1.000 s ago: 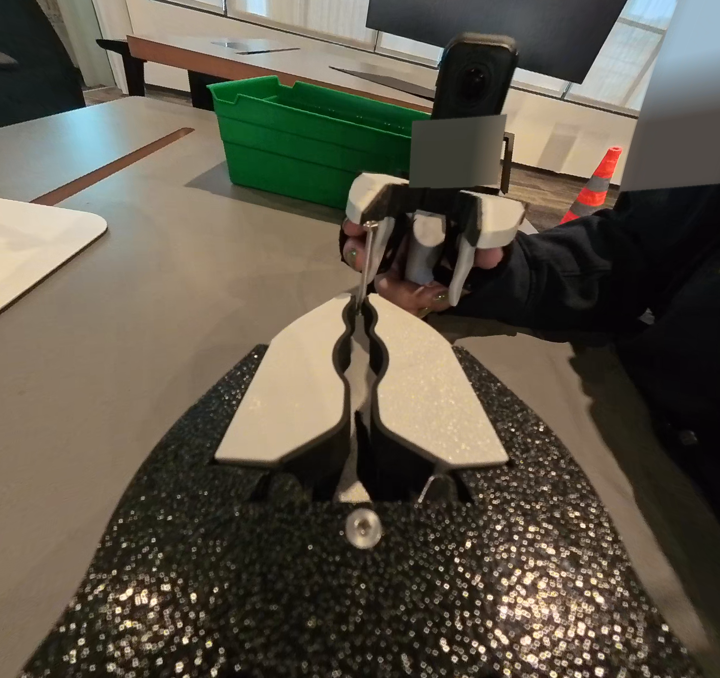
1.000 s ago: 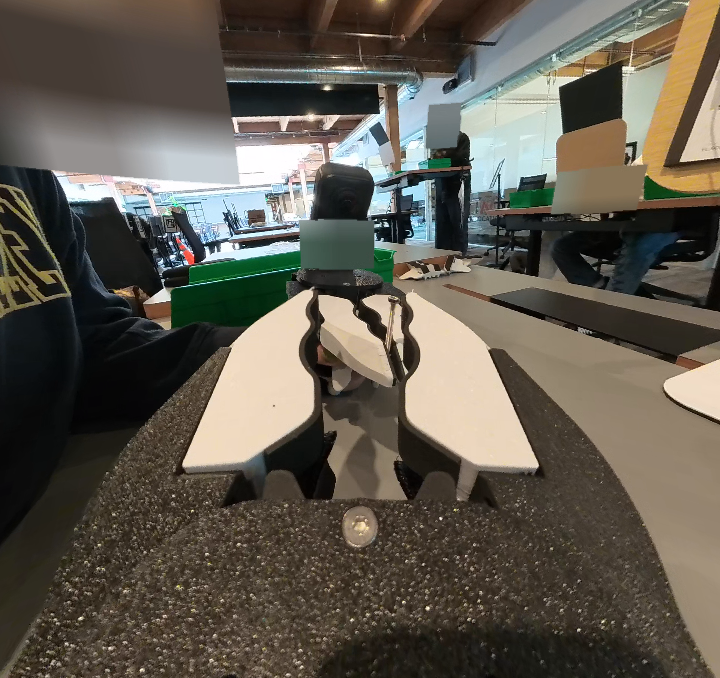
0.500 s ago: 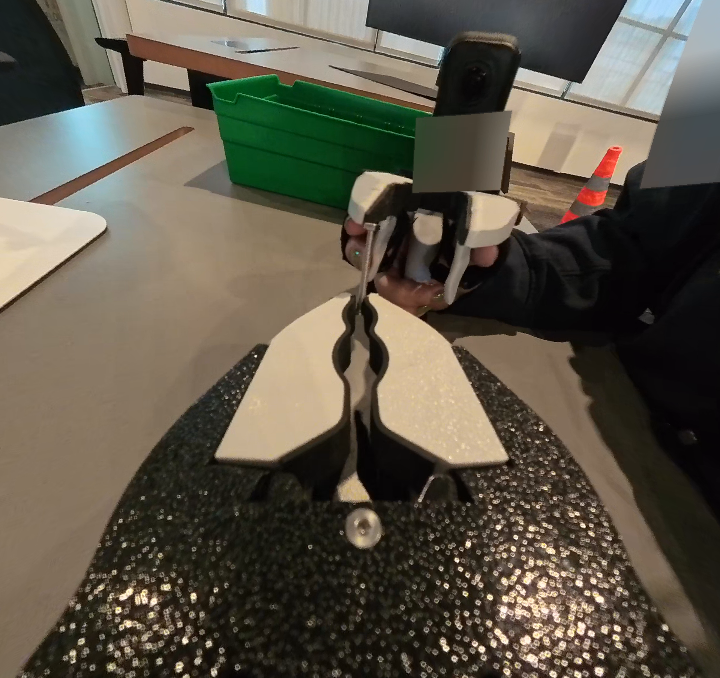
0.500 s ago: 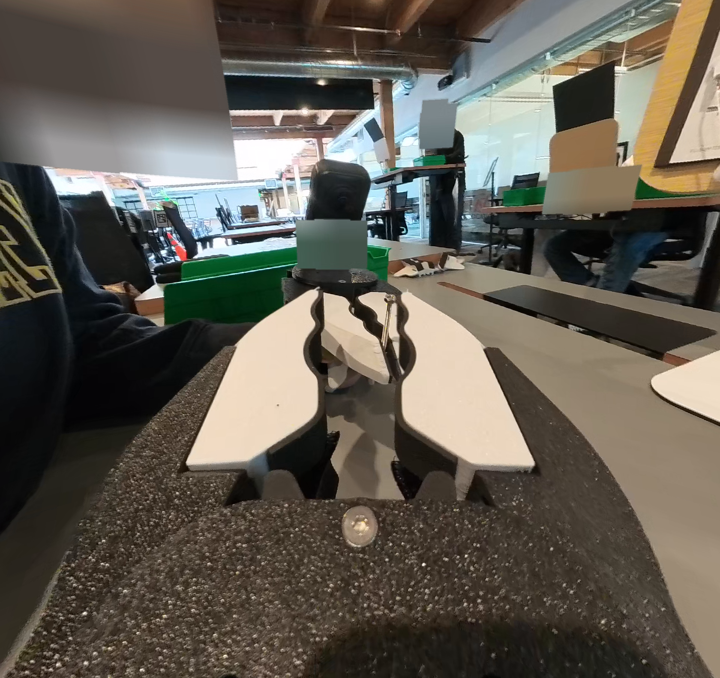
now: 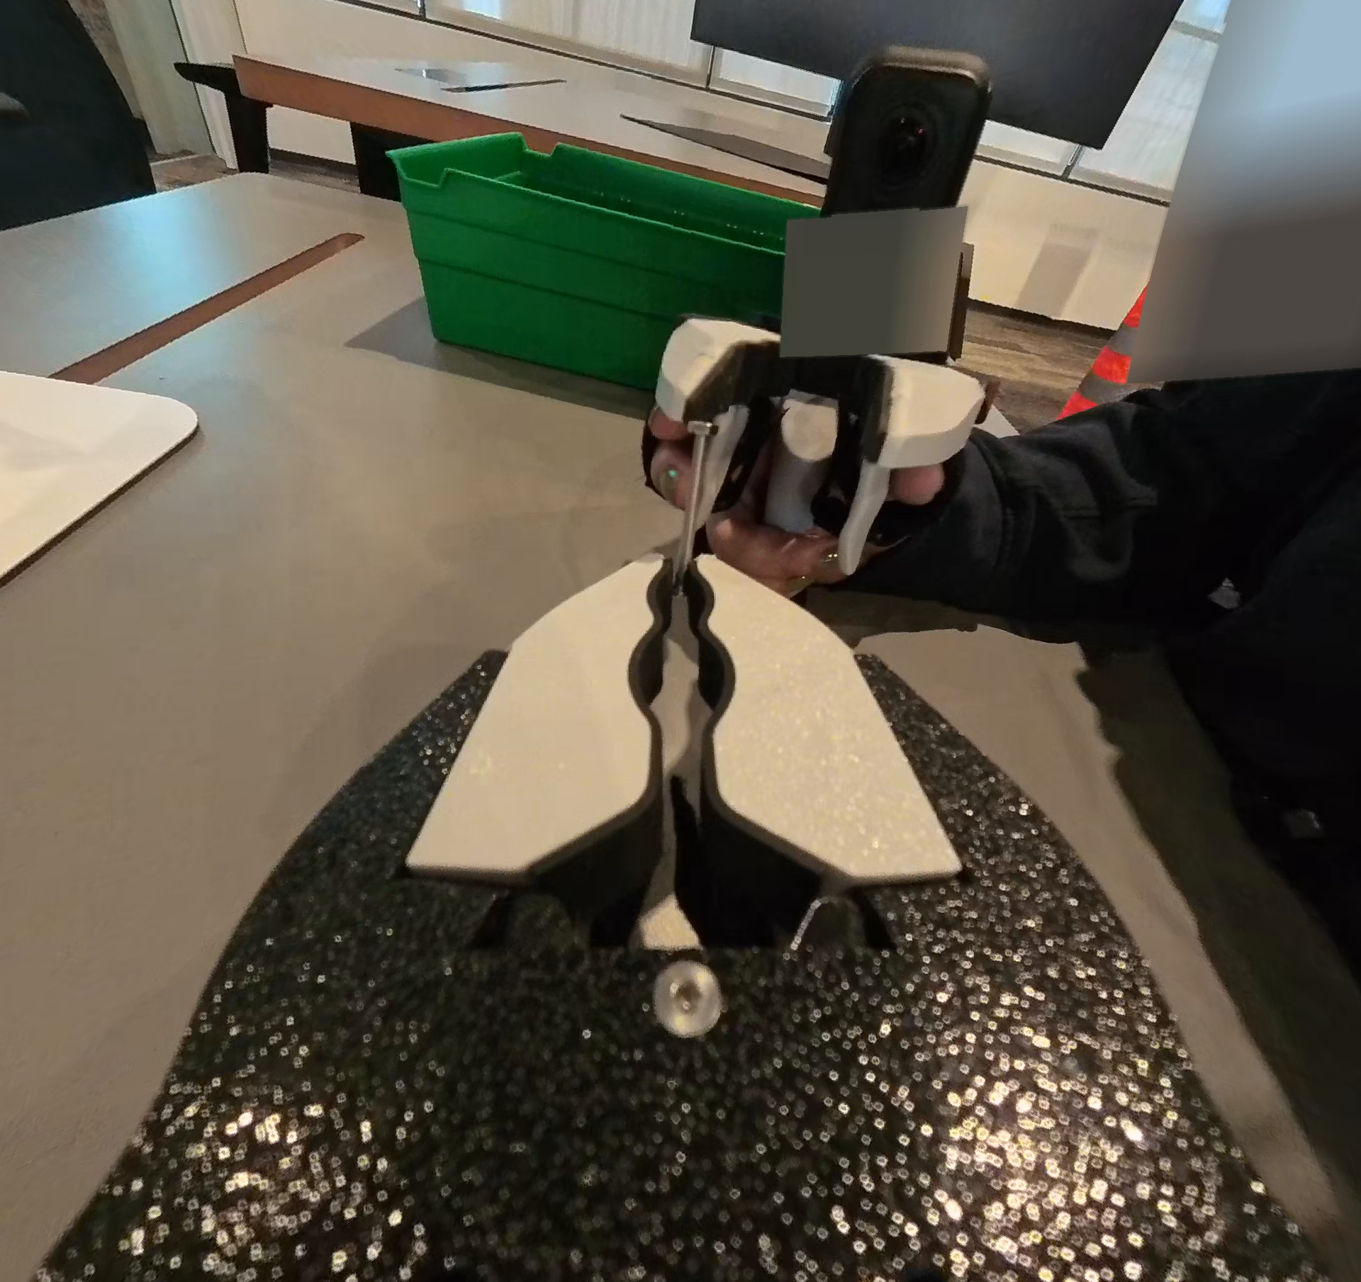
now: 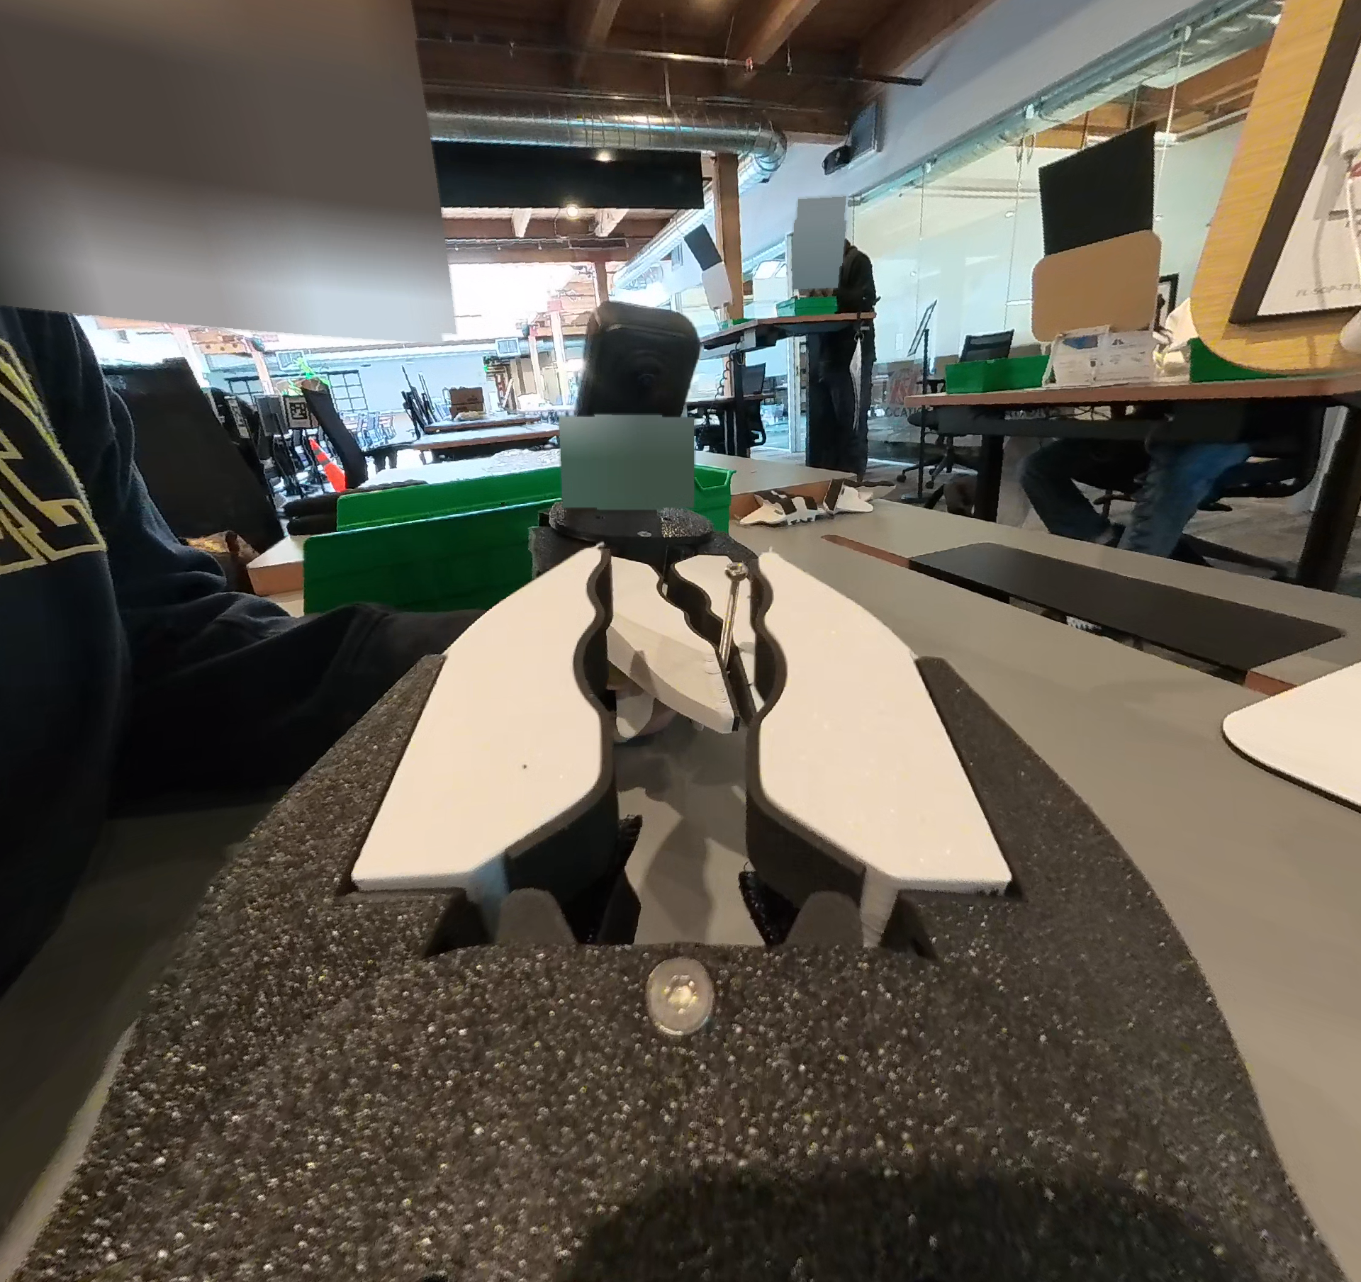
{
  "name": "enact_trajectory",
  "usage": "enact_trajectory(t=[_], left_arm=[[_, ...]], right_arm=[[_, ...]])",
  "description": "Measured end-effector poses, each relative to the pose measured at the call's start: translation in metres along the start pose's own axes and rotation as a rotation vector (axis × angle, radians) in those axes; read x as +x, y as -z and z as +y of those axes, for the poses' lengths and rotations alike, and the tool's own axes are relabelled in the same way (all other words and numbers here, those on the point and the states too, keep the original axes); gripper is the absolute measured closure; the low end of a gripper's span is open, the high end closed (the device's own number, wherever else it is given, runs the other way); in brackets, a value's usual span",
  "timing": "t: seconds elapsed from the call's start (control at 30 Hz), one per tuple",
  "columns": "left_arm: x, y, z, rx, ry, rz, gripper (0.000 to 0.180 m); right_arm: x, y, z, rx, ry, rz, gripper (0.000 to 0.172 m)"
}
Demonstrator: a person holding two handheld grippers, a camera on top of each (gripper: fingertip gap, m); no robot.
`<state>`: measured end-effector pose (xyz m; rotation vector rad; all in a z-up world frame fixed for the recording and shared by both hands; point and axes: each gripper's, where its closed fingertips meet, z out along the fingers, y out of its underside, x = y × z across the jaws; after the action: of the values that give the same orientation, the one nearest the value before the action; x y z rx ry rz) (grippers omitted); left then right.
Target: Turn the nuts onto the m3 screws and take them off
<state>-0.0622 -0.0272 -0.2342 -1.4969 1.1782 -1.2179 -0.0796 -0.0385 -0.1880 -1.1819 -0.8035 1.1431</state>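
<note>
— Where is the screw?

— The thin silver screw (image 5: 692,503) stands nearly upright above the grey table (image 5: 309,510), head on top, its lower end pinched between the tips of the left gripper (image 5: 679,584). Those white fingers (image 5: 589,694) are drawn together on its shank. From the right wrist view the same screw (image 6: 730,613) leans against the left gripper's dark wavy pad.

— And the right gripper?

— The right gripper (image 6: 681,569) stands partly spread, its white fingers (image 6: 847,716) either side of the left gripper's tips and the screw, with a gap showing between them and its own pads. It grips nothing. In the left wrist view it faces the camera just behind the screw head, held by a hand (image 5: 773,540) in a dark sleeve.

— Any nut?

— I cannot tell; none is plain at this size.

— What surrounds them?

— A green bin (image 5: 589,275) sits farther back on the table, a white board (image 5: 66,451) to one side, and an orange cone (image 5: 1105,363) on the floor beyond.
</note>
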Motion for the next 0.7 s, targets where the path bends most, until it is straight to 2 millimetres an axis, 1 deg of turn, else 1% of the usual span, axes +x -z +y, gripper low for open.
enact_trajectory(t=[0.2,0.7], left_arm=[[-0.0001,-0.0004,0.0006,-0.005,0.001,0.000,0.177],[0.0001,-0.0023,0.0034,-0.025,-0.006,-0.004,0.177]], right_arm=[[-0.0055,-0.0014,0.0003,0.001,0.046,-0.017,0.136],[-0.0027,-0.0010,0.0005,-0.001,0.041,-0.003,0.134]])
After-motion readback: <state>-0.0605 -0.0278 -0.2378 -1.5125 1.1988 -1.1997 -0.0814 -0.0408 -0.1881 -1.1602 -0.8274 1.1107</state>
